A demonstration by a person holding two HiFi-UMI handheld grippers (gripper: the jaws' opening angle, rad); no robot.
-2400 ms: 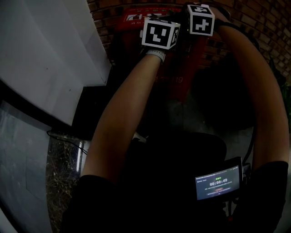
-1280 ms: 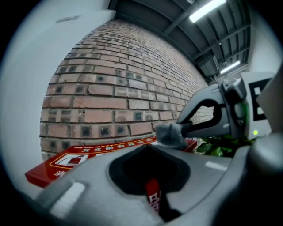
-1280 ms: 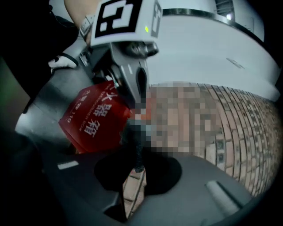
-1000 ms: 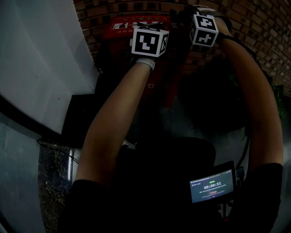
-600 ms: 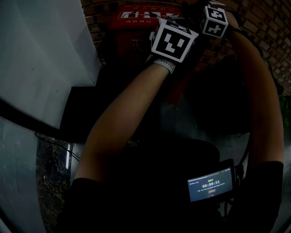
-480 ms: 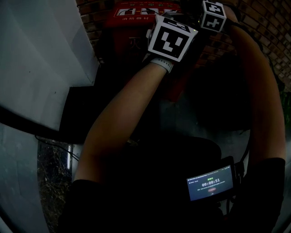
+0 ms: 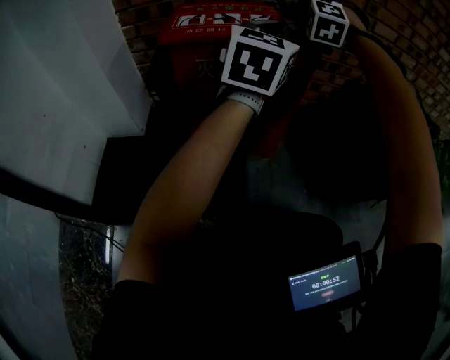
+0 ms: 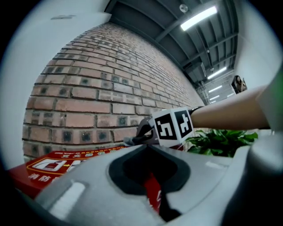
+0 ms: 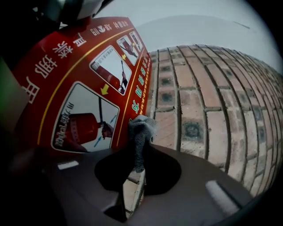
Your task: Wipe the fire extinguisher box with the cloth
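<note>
Over on the left stood a white panel (image 7: pixel 56 84), hard up beside the brick wall (image 8: pixel 101 88). Against that wall sat the red fire extinguisher box (image 7: pixel 211 21), with its printed label facing up. The left hand-held gripper (image 8: pixel 152 190) was held just in front of the box. Its jaws were drawn almost together with nothing caught in them, and the red of the box showed through the thin slit between them. To its right, the right hand-held gripper (image 9: pixel 132 176) was pinched tight on a small grey cloth (image 9: pixel 141 132). The bunched end of the cloth stuck out past the tips, at the edge of the box's instruction pictures where red met brick. I could not tell whether the cloth actually touched the box. A leafy green plant (image 8: pixel 216 141) stood beyond the right arm. Lower right, a small lit screen (image 7: pixel 325 283) glowed at the person's waist.
</note>
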